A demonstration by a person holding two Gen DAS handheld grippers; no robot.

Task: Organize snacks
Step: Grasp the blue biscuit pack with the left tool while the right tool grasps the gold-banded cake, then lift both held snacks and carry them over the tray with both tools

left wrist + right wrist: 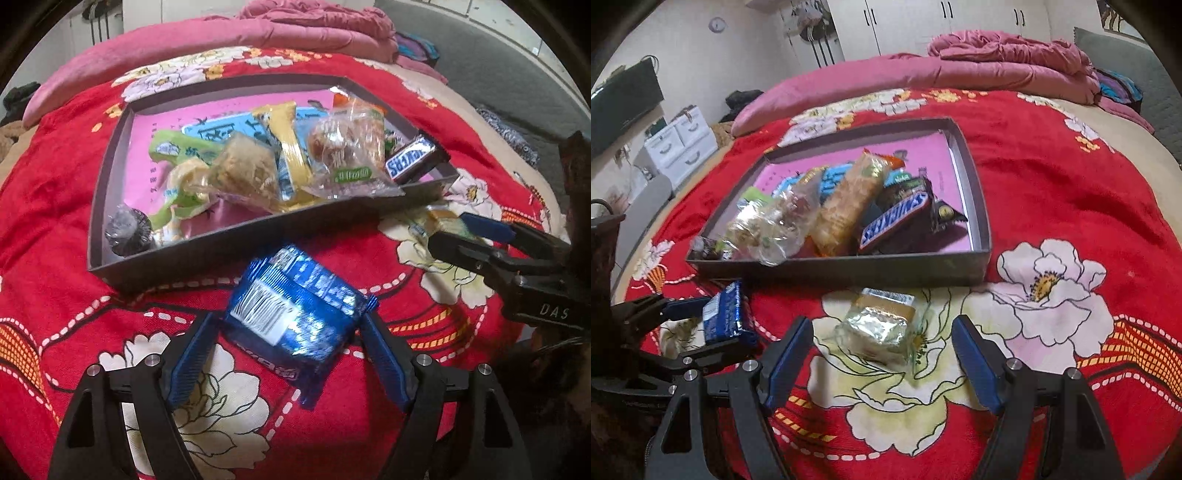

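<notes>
A red floral blanket (1052,177) is spread over the bed, and a shallow dark cardboard tray with a pink floor (975,206) is set on it. Inside the tray, a black foil-wrapped round sweet (127,230) is seen at the left, clear-wrapped biscuit packs (347,155) in the middle and a brown Snickers bar (413,158) at the right. Just in front of the tray, a shiny blue foil snack packet (295,314) is held between the blue pads of the left claw (291,325), which is closed onto it. Further right, a pale gold foil snack packet (879,325) lies on the blanket, bracketed without contact by the right claw (882,339), which is spread wide.
</notes>
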